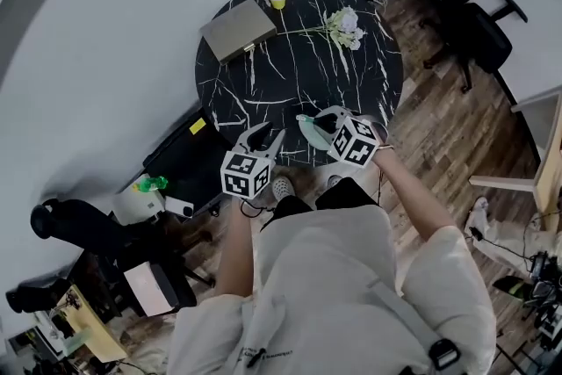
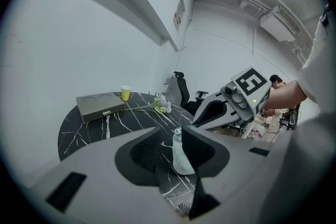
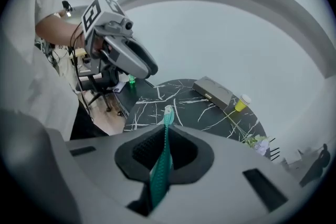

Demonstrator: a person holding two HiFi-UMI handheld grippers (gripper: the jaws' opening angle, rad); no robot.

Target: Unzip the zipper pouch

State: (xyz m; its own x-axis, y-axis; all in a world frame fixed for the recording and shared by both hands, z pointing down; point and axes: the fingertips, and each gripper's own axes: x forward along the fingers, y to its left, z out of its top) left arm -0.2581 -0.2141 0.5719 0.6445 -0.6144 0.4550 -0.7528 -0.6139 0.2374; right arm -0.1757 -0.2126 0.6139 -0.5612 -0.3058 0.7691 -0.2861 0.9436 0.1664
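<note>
Right gripper was pinching the teal pouch up over the table. Left gripper sat nearby, jaws spread, nothing in them.

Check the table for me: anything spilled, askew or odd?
Nothing spilled or damaged. Only oddity: the white flower sprig lies loose on the round black marble table, no vase. The teal zipper pouch is clamped edge-on in the right gripper.
</note>
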